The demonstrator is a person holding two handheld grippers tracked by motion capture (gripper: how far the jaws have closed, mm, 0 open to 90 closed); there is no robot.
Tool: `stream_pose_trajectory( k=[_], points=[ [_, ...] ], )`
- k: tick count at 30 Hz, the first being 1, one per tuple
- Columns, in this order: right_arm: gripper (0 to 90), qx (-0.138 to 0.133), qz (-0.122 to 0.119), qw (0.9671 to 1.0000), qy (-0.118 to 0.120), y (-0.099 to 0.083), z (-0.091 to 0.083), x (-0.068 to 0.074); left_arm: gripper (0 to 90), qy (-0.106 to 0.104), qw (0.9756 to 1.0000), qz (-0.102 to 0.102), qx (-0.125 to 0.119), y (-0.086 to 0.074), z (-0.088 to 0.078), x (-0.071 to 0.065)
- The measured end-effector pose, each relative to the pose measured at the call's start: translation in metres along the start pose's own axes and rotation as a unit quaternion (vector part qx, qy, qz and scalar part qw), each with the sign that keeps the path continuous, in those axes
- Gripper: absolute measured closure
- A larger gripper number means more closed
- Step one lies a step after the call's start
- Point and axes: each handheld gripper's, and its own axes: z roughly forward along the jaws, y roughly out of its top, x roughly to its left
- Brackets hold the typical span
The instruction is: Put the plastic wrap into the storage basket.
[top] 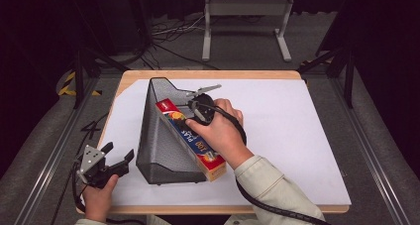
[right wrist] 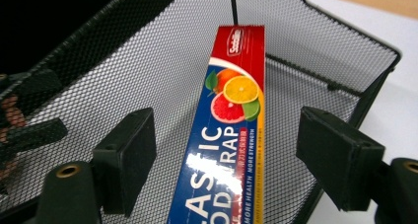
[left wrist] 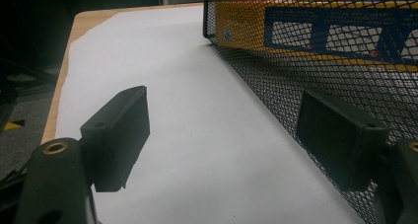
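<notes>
Plastic wrap box (right wrist: 224,150): near end cut off at 6 o'clock in right gripper view. In left gripper view, box lettering behind mesh basket (left wrist: 296,71) unreadable, cut at 3 o'clock.

A wooden table (top: 208,75) carries a white sheet (top: 287,126); a black mesh holder (top: 158,145) stands on it.

Black wire-mesh file holder (top: 163,136) stands on the white sheet, left-centre of the table, wedge-shaped, tall end toward me, sloping down to the far end. Plastic wrap box (top: 190,138) lies lengthwise inside it, long & narrow, blue w/ red far end, citrus fruit pic, white lettering. Near end pokes out past the holder's front. Seen thru the mesh from my left side, box shows yellow w/ blue panel (left wrist: 340,31).
</notes>
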Motion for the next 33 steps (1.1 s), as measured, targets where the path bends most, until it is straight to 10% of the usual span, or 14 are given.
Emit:
stream_pose_trajectory(
  k=[33],
  points=[
    [21.0,-0.072,-0.025,0.9965,-0.035,-0.041,-0.136,-0.085,21.5,-0.003,1.0,0.002,0.008,0.003,0.008,-0.003]
  ],
)
